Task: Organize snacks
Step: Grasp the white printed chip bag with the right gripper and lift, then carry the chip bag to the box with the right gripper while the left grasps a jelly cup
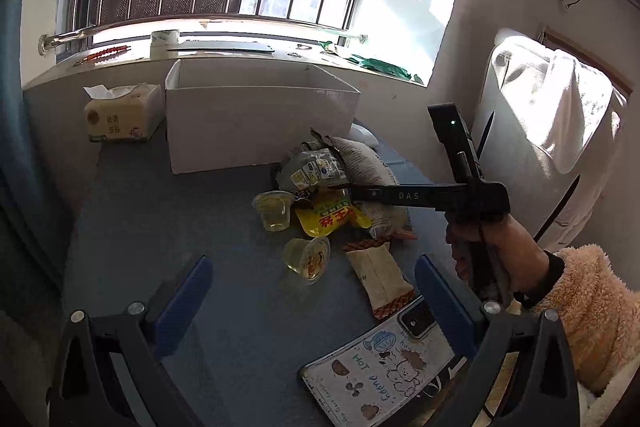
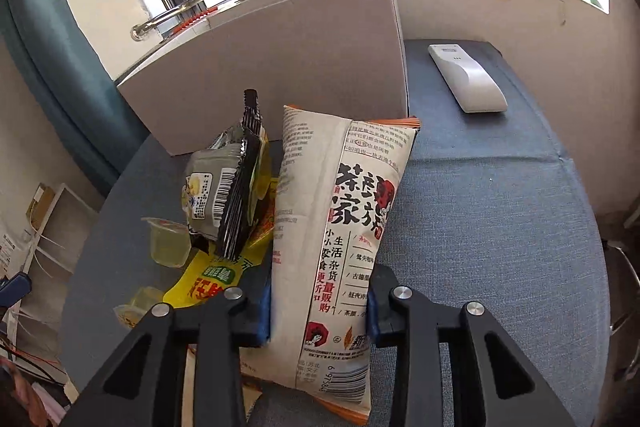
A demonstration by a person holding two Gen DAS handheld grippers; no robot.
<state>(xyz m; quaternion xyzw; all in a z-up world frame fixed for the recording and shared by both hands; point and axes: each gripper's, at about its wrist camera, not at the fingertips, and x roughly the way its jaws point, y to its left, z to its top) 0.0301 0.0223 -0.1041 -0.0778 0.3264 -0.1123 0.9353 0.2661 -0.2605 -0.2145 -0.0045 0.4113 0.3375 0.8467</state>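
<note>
A pile of snacks lies on the blue table in front of a white cardboard box (image 1: 260,115) that also shows in the right wrist view (image 2: 280,67). My right gripper (image 2: 318,311) is shut on a large white snack bag (image 2: 340,227) with red and black print; the bag also shows in the left wrist view (image 1: 368,167). Beside it lie a grey packet (image 2: 216,191), a yellow packet (image 1: 330,217) and two jelly cups (image 1: 274,209) (image 1: 308,259). A small beige packet (image 1: 380,275) lies nearer. My left gripper (image 1: 314,291) is open and empty, above the near jelly cup.
A tissue pack (image 1: 120,115) stands left of the box. A phone in a cartoon case (image 1: 384,367) lies at the table's near edge. A white remote (image 2: 466,79) lies right of the box. The windowsill runs behind; a white-draped appliance (image 1: 540,131) stands right.
</note>
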